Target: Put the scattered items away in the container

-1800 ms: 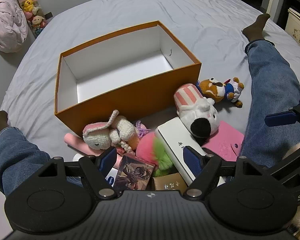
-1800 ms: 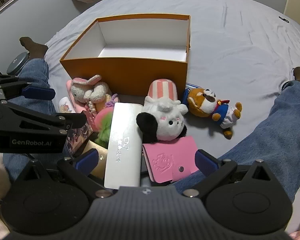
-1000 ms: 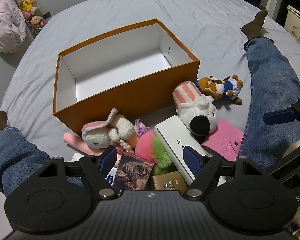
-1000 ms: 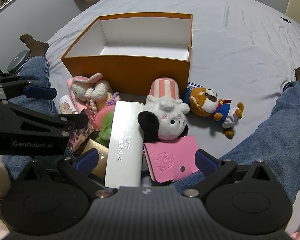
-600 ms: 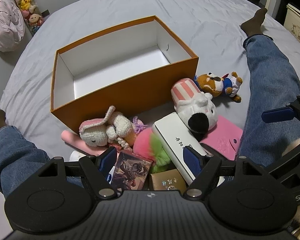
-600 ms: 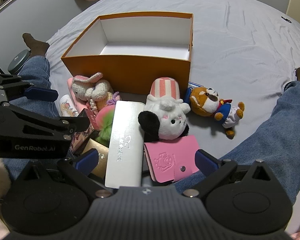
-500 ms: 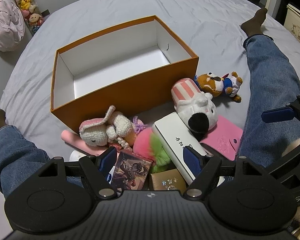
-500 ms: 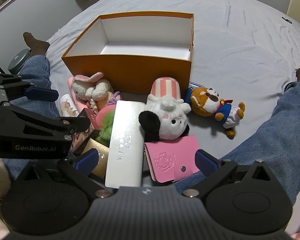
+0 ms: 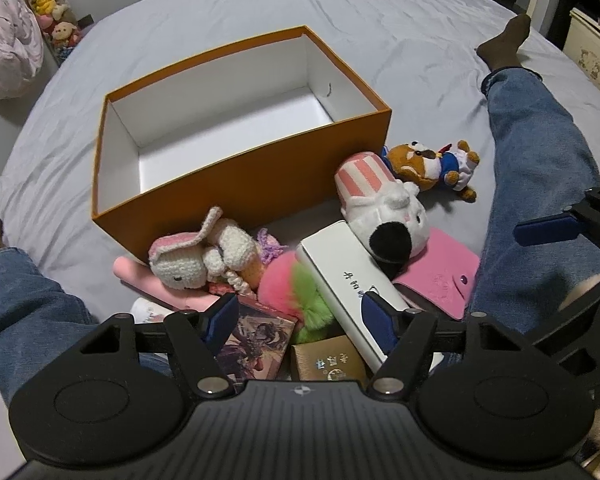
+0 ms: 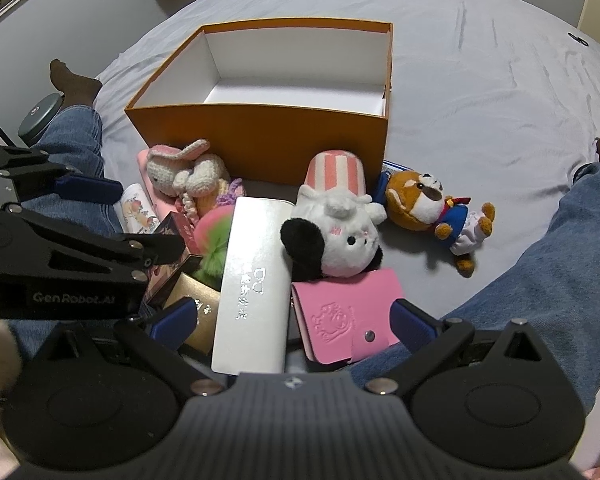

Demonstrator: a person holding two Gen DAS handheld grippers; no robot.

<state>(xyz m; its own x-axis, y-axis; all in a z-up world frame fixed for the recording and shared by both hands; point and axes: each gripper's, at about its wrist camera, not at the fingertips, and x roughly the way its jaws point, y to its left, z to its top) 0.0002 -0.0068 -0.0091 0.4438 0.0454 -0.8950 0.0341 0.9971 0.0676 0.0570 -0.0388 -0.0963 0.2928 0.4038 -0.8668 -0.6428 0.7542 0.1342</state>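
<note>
On the grey bed (image 9: pixel 380 20) stands the orange box (image 9: pixel 260 184), open top up and white inside, its long axis running from near left to far right in the left wrist view. Just before its near wall lie the scattered things: a crocheted rabbit (image 9: pixel 188 258), a striped-hat plush (image 10: pixel 336 220), a brown dog plush (image 10: pixel 432 204), a pink wallet (image 10: pixel 348 316) and a long white box (image 10: pixel 256 280) pointing roughly toward the orange box. The left gripper (image 9: pixel 300 320) hovers over the pile, its fingers closing yet gripping nothing, while the right gripper (image 10: pixel 292 320) hangs with fingers wide, beside a person's jeans-clad legs (image 9: pixel 540 184).
</note>
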